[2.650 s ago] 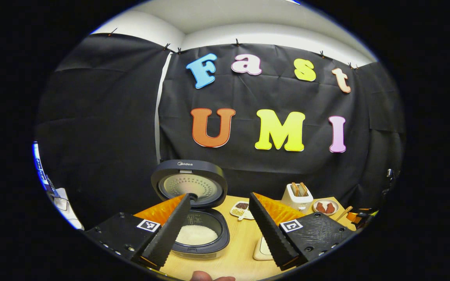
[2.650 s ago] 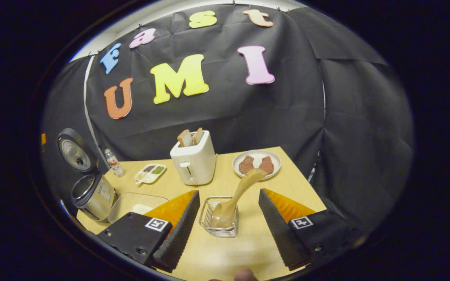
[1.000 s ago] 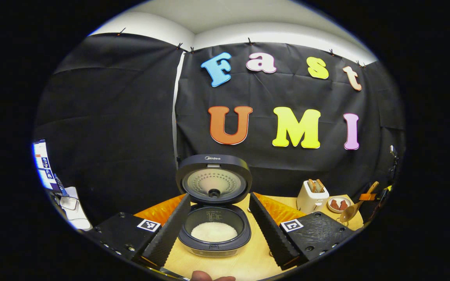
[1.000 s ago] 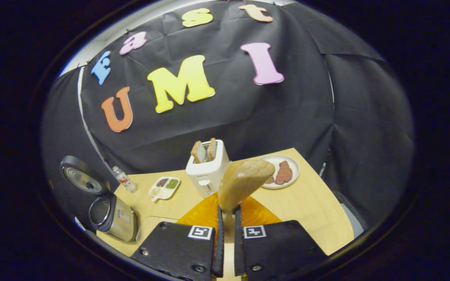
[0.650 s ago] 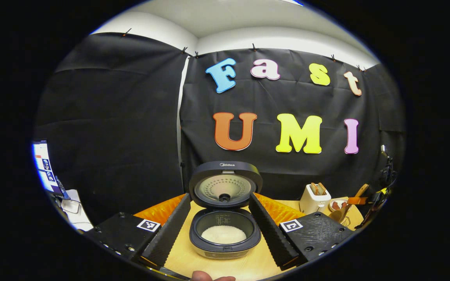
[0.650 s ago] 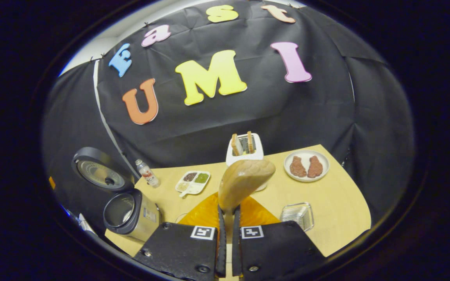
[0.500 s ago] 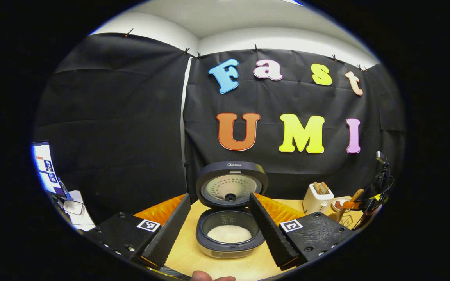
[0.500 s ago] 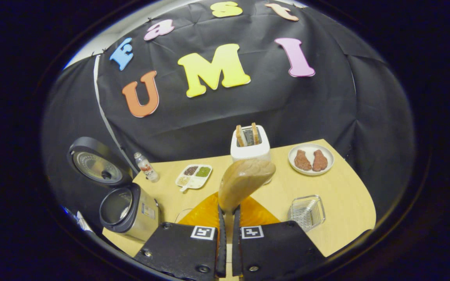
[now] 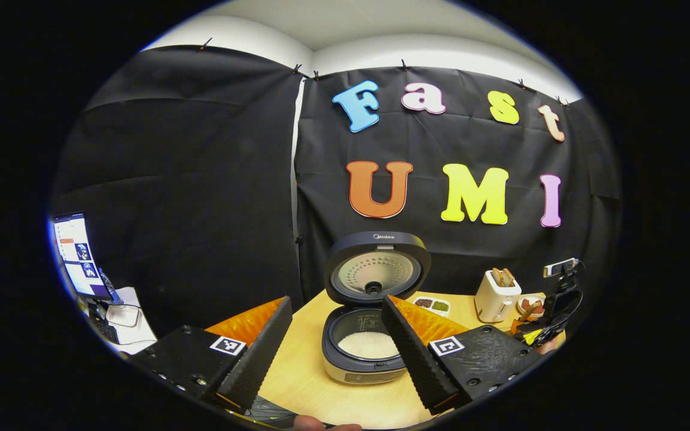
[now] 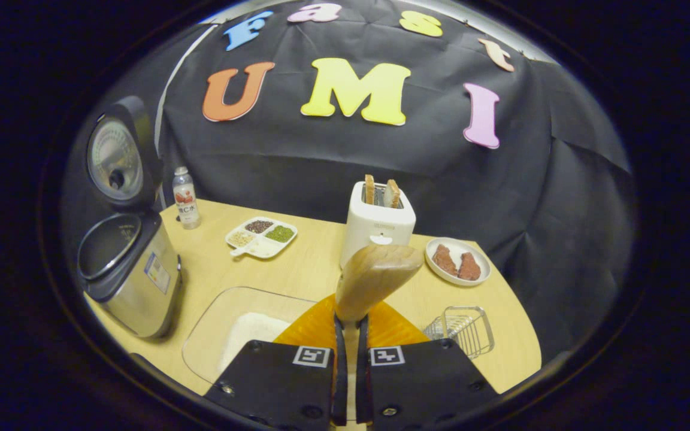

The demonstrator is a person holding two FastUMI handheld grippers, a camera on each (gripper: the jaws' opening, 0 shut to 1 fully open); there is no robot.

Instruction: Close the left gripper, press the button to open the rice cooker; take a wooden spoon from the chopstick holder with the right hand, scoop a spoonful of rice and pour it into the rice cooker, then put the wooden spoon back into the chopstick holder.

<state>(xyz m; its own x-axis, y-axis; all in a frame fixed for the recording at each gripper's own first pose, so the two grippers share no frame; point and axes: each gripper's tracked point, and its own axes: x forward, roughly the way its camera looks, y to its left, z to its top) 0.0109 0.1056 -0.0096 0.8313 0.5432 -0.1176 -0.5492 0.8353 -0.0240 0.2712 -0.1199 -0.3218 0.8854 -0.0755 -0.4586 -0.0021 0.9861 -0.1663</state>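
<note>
We see black cloth (image 9: pixel 189 179) draped as the booth's wall across the middle of both views, pinned along its upper edge below a white ceiling (image 9: pixel 345 30). A light wooden table (image 10: pixel 297 269) fills the lower centre. A lit monitor (image 9: pixel 78 254) glows at far left.

Both views are evenly lit from overhead, the black cloth walls staying dim. The table (image 10: pixel 297 269) is bright, with soft shadows. The rice cooker (image 10: pixel 132 275) shows mild glare. Fisheye bending curves the edges; the wooden spoon (image 10: pixel 375 275) looks slightly soft.
</note>
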